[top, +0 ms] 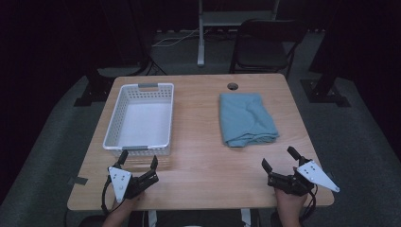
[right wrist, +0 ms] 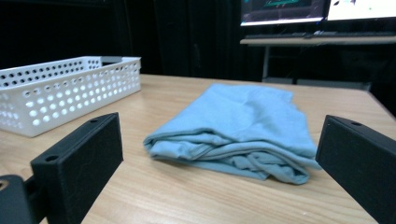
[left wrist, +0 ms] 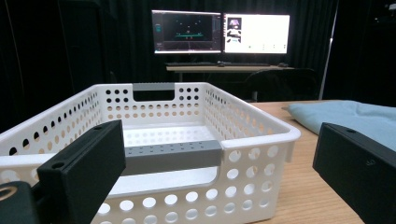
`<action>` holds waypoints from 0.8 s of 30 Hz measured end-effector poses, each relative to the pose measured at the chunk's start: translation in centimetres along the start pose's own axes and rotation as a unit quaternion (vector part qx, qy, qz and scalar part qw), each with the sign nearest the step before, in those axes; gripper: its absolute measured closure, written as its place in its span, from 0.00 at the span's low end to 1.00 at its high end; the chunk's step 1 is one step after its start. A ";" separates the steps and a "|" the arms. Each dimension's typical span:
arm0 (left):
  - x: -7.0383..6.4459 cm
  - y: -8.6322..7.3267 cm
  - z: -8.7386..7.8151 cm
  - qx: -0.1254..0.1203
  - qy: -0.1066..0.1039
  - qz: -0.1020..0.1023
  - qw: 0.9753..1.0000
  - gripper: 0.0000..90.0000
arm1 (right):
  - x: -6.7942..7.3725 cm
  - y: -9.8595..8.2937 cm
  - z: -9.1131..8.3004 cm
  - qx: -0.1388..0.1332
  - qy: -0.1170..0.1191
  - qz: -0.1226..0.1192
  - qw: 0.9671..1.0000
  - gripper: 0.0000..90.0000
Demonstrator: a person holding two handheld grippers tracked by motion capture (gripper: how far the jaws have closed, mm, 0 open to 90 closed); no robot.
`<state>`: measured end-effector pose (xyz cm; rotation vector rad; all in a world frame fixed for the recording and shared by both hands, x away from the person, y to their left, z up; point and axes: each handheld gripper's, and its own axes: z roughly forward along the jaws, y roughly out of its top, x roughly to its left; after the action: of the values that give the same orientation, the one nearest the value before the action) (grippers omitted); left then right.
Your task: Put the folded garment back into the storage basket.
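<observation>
A folded light-blue cloth (top: 247,119) lies on the right half of the wooden table (top: 198,156). A white perforated basket (top: 141,118) with grey handles stands empty on the left half. My left gripper (top: 138,160) is open near the front edge, just short of the basket's near wall (left wrist: 187,186). Over by the table's front right corner my right gripper (top: 279,158) is open too, pointing at the cloth (right wrist: 238,130) from a short distance, nothing between its jaws. The cloth (left wrist: 355,114) shows at the right of the left gripper view, the basket (right wrist: 60,91) at the left of the right gripper view.
A round cable hole (top: 232,86) sits near the table's far edge. A black folding chair (top: 265,45) stands behind the table. Two lit monitors (left wrist: 219,32) sit on a desk farther back. Bare wood lies between basket and cloth.
</observation>
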<state>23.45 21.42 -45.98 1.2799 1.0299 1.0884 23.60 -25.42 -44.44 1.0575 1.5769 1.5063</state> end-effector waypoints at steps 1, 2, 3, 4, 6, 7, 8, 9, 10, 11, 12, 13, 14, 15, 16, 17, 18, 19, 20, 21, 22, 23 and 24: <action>0.0 0.0 0.0 -0.001 -0.001 0.000 1.000 0.04 | 0.0 0.0 0.1 0.006 0.008 0.003 1.000 0.01; 0.0 0.0 -0.1 -0.004 -0.002 -0.001 1.000 0.04 | -0.1 0.0 0.2 0.012 0.014 0.007 1.000 0.01; 0.0 0.0 -0.1 -0.004 -0.002 -0.001 1.000 0.04 | -0.1 0.0 0.2 0.012 0.014 0.007 1.000 0.01; 0.0 0.0 -0.1 -0.003 -0.005 -0.001 1.000 0.04 | -0.1 0.1 0.5 0.026 0.028 0.010 0.999 0.01; 0.1 0.0 -0.1 -0.004 -0.009 -0.001 1.000 0.04 | -0.1 0.2 0.7 0.034 0.042 0.012 0.998 0.01; 0.1 0.0 -0.1 -0.003 -0.010 -0.001 1.000 0.04 | 0.0 0.3 0.7 0.036 0.050 0.010 0.998 0.01; 0.1 0.0 -0.1 -0.003 -0.010 -0.001 1.000 0.04 | 0.0 0.3 0.7 0.036 0.050 0.010 0.998 0.01; 0.1 0.0 -0.2 -0.004 -0.011 -0.001 1.000 0.04 | 0.0 0.3 0.7 0.038 0.064 0.010 0.997 0.01; 0.1 0.0 -0.2 -0.005 -0.011 -0.001 1.000 0.04 | 0.2 0.6 0.9 0.053 0.089 0.001 0.995 0.01; 0.1 0.0 -0.2 -0.005 -0.011 -0.001 1.000 0.04 | 0.3 0.7 1.0 0.061 0.100 0.000 0.993 0.01; 0.1 0.0 -0.2 -0.005 -0.013 -0.001 1.000 0.04 | 0.5 0.9 1.1 0.068 0.110 -0.003 0.992 0.01; 0.1 0.0 -0.2 -0.004 -0.013 -0.001 1.000 0.04 | 0.5 1.0 1.1 0.067 0.116 -0.004 0.991 0.01; 0.1 0.0 -0.2 -0.004 -0.013 -0.001 1.000 0.04 | 0.7 1.2 1.2 0.070 0.121 -0.007 0.990 0.01; 0.1 0.0 -0.2 -0.003 -0.014 -0.001 1.000 0.04 | 0.8 1.5 1.2 0.070 0.121 -0.011 0.990 0.01; 0.1 0.0 -0.2 -0.003 -0.014 -0.001 1.000 0.04 | 0.8 1.7 1.2 0.068 0.123 -0.011 0.990 0.01; 0.1 0.0 -0.2 -0.002 -0.014 -0.001 1.000 0.04 | 0.8 2.1 1.1 0.061 0.130 -0.002 0.990 0.01; 0.1 0.0 -0.1 0.000 -0.014 0.000 1.000 0.04 | 0.8 2.4 1.0 0.056 0.132 0.000 0.990 0.01; 0.1 0.0 -0.1 0.002 -0.014 0.000 1.000 0.04 | 0.8 2.9 0.8 0.053 0.134 -0.001 0.990 0.01; 0.1 0.0 -0.1 0.002 -0.014 0.000 1.000 0.04 | 0.9 3.3 0.7 0.048 0.133 -0.002 0.990 0.01; 0.1 0.0 -0.1 0.002 -0.014 0.000 1.000 0.04 | 0.9 3.3 0.7 0.048 0.133 -0.002 0.990 0.01; 0.1 0.0 -0.1 0.002 -0.015 0.000 1.000 0.04 | 1.0 3.6 0.7 0.045 0.136 -0.005 0.990 0.01; 0.1 0.0 -0.1 0.001 -0.015 0.000 1.000 0.04 | 1.1 4.2 0.6 0.039 0.137 -0.009 0.990 0.01; 0.1 0.0 -0.1 0.002 -0.015 0.000 1.000 0.04 | 1.1 4.4 0.6 0.039 0.141 -0.008 0.989 0.02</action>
<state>23.37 21.54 -45.96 1.2948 1.0100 1.0653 24.03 -24.24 -40.08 0.9013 1.8447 1.6516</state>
